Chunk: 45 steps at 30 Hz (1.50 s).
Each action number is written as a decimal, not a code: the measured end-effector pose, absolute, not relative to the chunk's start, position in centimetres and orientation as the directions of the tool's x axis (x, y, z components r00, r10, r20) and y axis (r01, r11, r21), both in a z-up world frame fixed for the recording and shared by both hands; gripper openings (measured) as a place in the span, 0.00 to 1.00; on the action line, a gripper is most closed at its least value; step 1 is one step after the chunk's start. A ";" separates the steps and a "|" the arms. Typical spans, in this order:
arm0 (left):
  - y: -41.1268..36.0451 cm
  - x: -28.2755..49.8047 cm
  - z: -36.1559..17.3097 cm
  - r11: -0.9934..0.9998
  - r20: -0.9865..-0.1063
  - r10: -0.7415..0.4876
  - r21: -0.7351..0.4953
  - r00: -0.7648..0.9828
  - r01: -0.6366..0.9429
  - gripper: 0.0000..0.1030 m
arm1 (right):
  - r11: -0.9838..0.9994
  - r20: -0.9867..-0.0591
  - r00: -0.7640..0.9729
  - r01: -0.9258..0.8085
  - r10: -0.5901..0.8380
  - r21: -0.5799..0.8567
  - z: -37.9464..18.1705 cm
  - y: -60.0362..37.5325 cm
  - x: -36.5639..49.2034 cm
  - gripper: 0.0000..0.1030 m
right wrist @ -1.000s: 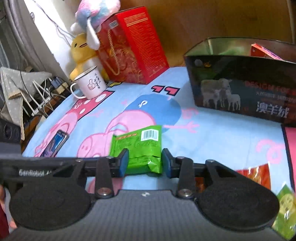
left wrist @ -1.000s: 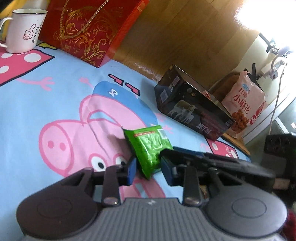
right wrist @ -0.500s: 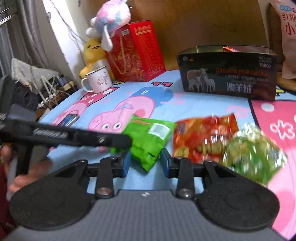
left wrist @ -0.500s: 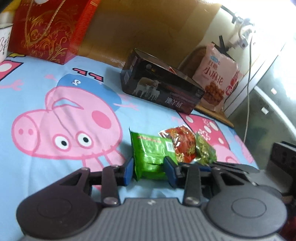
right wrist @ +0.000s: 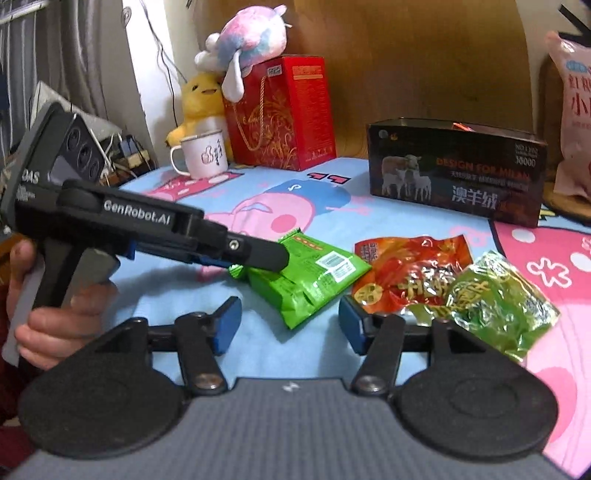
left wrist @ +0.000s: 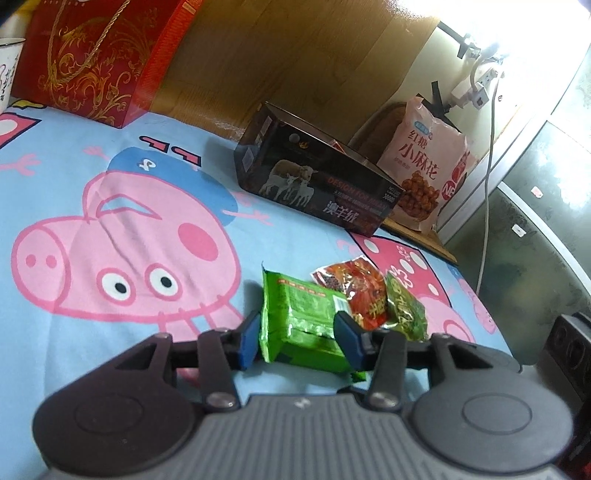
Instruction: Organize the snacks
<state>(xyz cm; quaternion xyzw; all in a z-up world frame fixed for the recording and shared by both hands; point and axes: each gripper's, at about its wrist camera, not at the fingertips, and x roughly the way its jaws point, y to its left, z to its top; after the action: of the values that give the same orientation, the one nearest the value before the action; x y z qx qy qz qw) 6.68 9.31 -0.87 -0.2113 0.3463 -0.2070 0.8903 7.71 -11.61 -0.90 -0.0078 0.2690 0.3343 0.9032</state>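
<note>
Overall, a blue cartoon-pig sheet (left wrist: 110,177) covers the surface beneath both tongs. Far ahead of the tongs stands a red gift bag (right wrist: 280,114), with a pastel plush toy (right wrist: 251,33) on top, a yellow plush duck (right wrist: 201,99) beside it and a white mug (right wrist: 203,153) in front. Ahead and to the right sits the dark open box (right wrist: 454,170) printed with sheep; a pink snack bag (left wrist: 424,173) leans just beyond it.

The left tongs (left wrist: 299,338) straddle the green snack packet (left wrist: 303,321), which lies on the sheet. Their jaws have just been opening; the blue pads stand at either side of the packet, the right pad at its edge, a narrow gap showing at the left. Just right of these tongs lie a red snack packet (left wrist: 358,291) and a crinkled green snack packet (left wrist: 404,314), overlapping.

The right tongs (right wrist: 288,328) are spread, having just opened; one corner of the green snack packet lies between the pads without touching them. In the right wrist view a hand (right wrist: 48,314) grips the left tongs' handle.
</note>
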 end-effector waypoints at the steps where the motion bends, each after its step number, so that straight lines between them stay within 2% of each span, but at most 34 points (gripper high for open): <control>1: 9.3 6.7 -0.9 0.823 -0.527 -0.517 -0.522 0.674 0.223 0.43 | 0.778 -0.494 0.634 -0.609 0.595 0.157 -0.9 -11.5 7.7 0.59; 7: 9.5 6.7 -0.9 0.811 -0.516 -0.532 -0.537 0.671 0.230 0.46 | 0.794 -0.502 0.666 -0.604 0.552 0.072 -0.9 -10.7 7.8 0.60; 9: 9.8 6.5 -0.9 0.805 -0.503 -0.535 -0.547 0.678 0.229 0.49 | 0.792 -0.509 0.673 -0.610 0.536 0.027 -0.8 -10.3 8.0 0.72; 11: 10.2 6.3 -0.7 0.795 -0.477 -0.538 -0.560 0.695 0.231 0.49 | 0.781 -0.502 0.680 -0.625 0.534 -0.017 -0.8 -9.9 8.0 0.74; 15: 10.3 6.3 -0.7 0.794 -0.472 -0.535 -0.565 0.701 0.225 0.50 | 0.752 -0.533 0.664 -0.655 0.523 -0.078 -1.2 -8.7 8.3 0.74; 18: 9.9 6.8 -1.0 0.806 -0.505 -0.527 -0.553 0.683 0.213 0.50 | 0.752 -0.540 0.653 -0.657 0.531 -0.055 -1.1 -8.8 8.7 0.75; 23: 9.7 6.6 -0.9 0.812 -0.508 -0.524 -0.540 0.684 0.222 0.51 | 0.762 -0.546 0.633 -0.647 0.548 0.014 -1.1 -9.4 9.4 0.75; 28: 9.5 6.6 -0.9 0.817 -0.510 -0.522 -0.530 0.684 0.228 0.51 | 0.759 -0.547 0.637 -0.651 0.543 -0.005 -1.1 -9.0 9.1 0.75; 32: 9.4 6.6 -0.8 0.817 -0.511 -0.524 -0.526 0.681 0.235 0.52 | 0.756 -0.543 0.639 -0.655 0.545 -0.013 -1.1 -8.9 8.9 0.70; 45: 9.3 6.7 -0.9 0.820 -0.513 -0.524 -0.519 0.680 0.241 0.50 | 0.754 -0.544 0.636 -0.657 0.548 -0.009 -1.1 -9.0 9.0 0.69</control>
<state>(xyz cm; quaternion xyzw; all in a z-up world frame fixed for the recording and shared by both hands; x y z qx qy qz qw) 6.67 9.31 -0.87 -0.2097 0.3380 -0.2145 0.8921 9.05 -9.01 -1.08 -0.1036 0.2639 0.3351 0.8985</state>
